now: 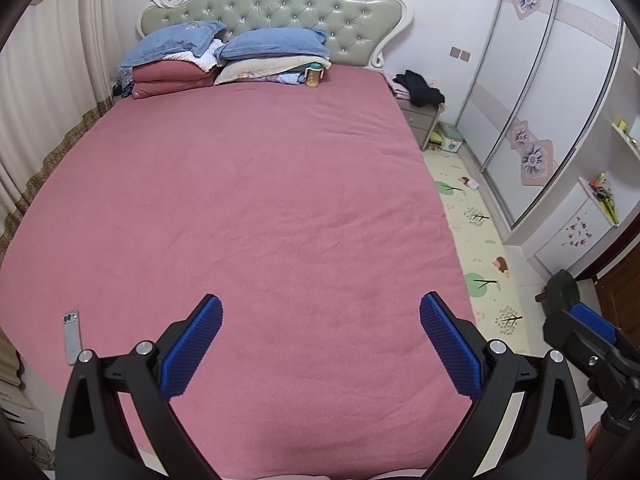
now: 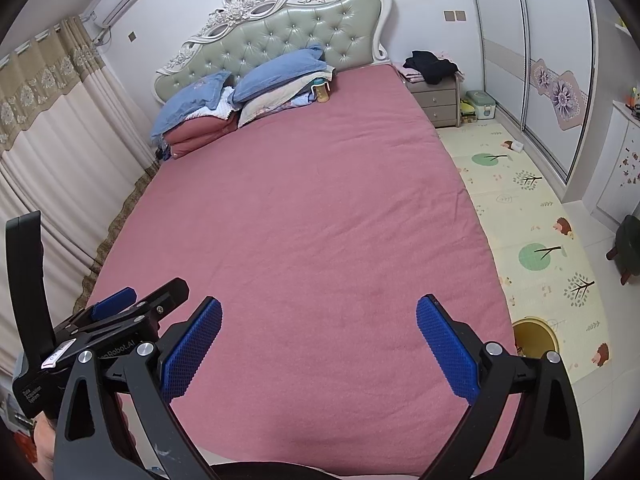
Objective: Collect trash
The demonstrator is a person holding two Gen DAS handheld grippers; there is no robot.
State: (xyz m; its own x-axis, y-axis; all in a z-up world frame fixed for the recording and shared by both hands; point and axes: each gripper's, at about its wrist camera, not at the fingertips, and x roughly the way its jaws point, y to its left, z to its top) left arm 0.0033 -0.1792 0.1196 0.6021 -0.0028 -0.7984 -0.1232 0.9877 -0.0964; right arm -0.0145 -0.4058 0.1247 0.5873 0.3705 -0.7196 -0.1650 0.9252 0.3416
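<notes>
Here, yellow bin beside right hand-held gripper

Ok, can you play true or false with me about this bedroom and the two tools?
1. Both tools are wide open and hold nothing. True: the left tool and the right tool both gape over the pink bedspread.
2. The pillows are green. False: the pillows are blue; the headboard is green.
3. A phone lies on the bed's near left corner. True: phone.
4. The baby bottle lies on the play mat. False: the baby bottle stands on the bed by the pillows.
5. Dark clothes sit on the nightstand. True: dark clothes, nightstand.
</notes>
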